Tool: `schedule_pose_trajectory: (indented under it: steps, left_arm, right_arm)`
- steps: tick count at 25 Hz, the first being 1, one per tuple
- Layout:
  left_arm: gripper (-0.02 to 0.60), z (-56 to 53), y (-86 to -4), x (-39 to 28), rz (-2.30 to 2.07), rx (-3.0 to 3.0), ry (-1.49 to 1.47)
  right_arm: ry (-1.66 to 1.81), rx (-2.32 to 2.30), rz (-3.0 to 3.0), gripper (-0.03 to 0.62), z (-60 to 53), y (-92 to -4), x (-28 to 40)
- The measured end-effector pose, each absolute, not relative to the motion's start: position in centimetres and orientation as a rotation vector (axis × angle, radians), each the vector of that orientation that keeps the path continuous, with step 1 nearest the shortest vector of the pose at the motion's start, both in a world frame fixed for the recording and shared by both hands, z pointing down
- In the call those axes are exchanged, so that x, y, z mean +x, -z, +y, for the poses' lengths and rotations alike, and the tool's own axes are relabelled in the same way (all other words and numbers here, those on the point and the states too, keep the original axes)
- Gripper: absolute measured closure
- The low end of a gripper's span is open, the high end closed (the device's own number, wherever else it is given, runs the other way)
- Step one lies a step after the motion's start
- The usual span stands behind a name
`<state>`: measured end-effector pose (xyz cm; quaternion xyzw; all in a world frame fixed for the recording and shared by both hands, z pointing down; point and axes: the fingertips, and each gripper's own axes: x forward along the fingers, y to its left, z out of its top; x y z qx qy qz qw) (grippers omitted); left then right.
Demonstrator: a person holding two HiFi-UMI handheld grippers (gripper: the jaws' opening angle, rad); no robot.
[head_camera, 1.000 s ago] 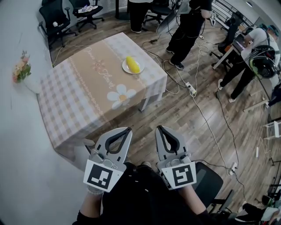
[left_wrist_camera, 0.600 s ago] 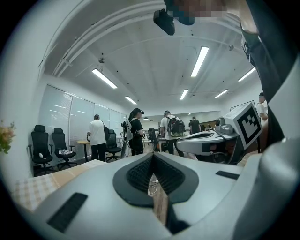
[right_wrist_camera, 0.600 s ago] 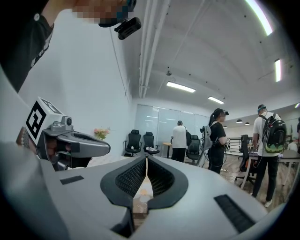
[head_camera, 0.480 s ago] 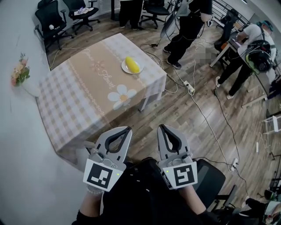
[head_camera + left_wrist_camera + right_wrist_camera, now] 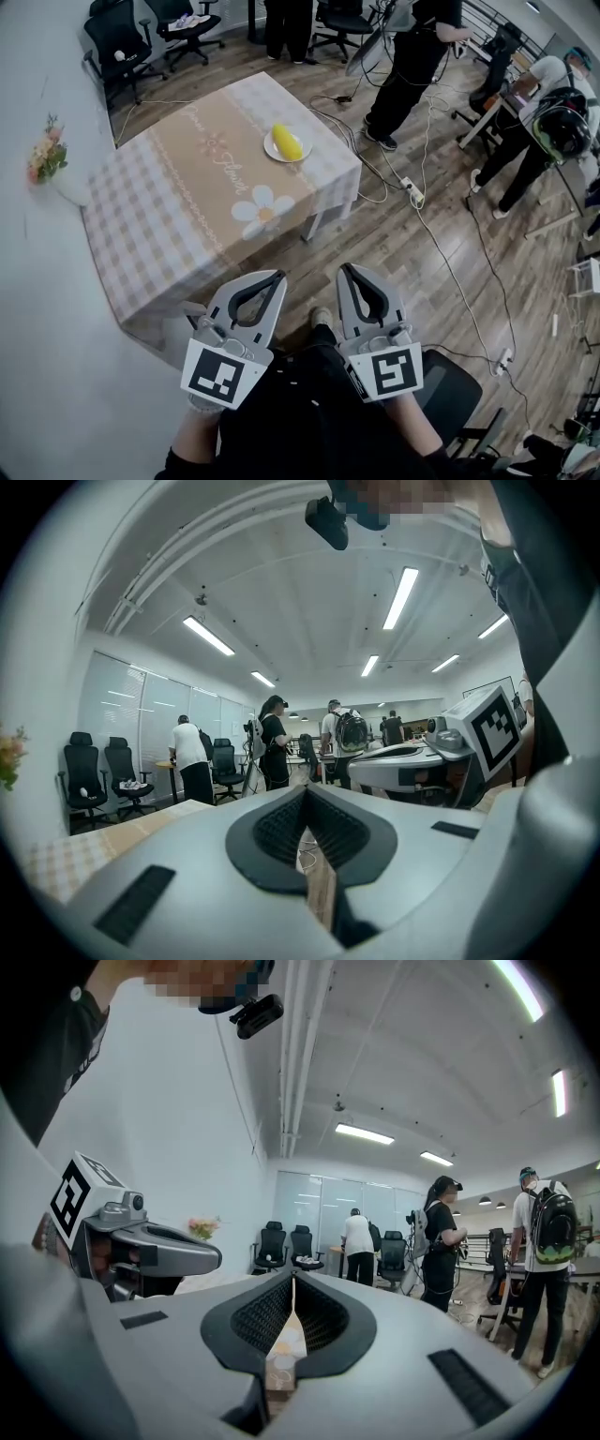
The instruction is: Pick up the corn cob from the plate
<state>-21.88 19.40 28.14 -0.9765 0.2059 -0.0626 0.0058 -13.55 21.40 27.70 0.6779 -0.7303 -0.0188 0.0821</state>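
left gripper [image 5: 276,277] and right gripper [image 5: 346,271] unmoved, jaws together, empty; corn cob [image 5: 287,141] on plate [image 5: 270,150], well apart

Both grey two-jaw grippers, left [image 5: 258,302] and right [image 5: 360,292], are held side by side near the torso, jaws closed and empty, pointing roughly level.

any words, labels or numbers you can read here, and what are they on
White cursive script on the tablecloth: too small and blurred to read.
Marker cubes on the left hand-held gripper and right hand-held gripper: black-and-white square patterns, no letters.
No other text is readable.
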Motion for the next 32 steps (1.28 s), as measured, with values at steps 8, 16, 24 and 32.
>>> schedule_pose_trajectory:
  steps: [8,16,24,32]
  left_arm:
    - [0.569,17.7,-27.0,-15.9,0.688,-3.041,0.204]
    - [0.569,15.7,-26.4,-11.4,0.767,-3.019,0.219]
    - [0.569,13.8,-26.3,-7.4,0.874,-3.015,0.203]
    - [0.569,12.2,-25.8,-4.5,0.984,-2.983,0.174]
  right_arm:
    - [0.047,1.980,-2.242,0.549,18.7,-27.3,-8.0]
    - [0.068,1.922,-2.306,0.549,16.2,-26.5,-3.6]
    - [0.047,1.879,-2.342,0.549,14.5,-26.9,1.3]
    - [0.060,1.846,-2.389,0.549,13.6,-26.9,5.1]
